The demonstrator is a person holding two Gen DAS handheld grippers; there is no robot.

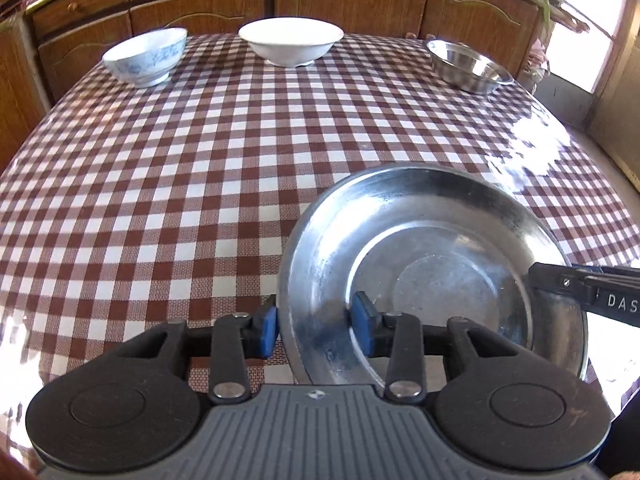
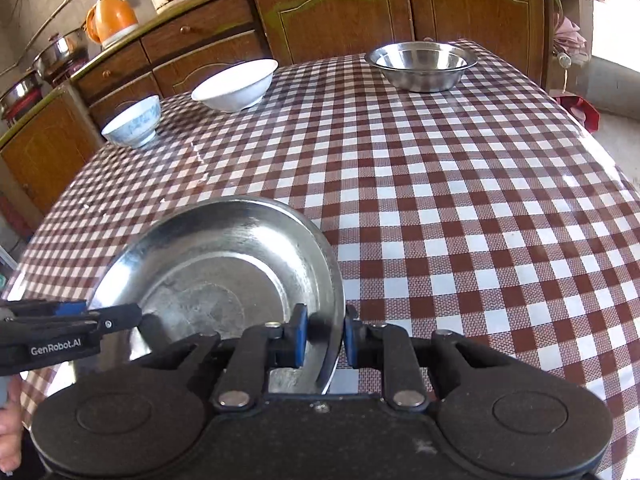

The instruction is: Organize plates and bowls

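While both views show bowls, only the right shows an orange kettle [image 2: 114, 20].

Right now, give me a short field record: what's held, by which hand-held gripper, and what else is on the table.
held: steel plate
left hand-held gripper: shut on plate's left rim
right hand-held gripper: shut on plate's right rim
far edge, left to right: blue-patterned bowl, white bowl, steel bowl
surface: checked tablecloth
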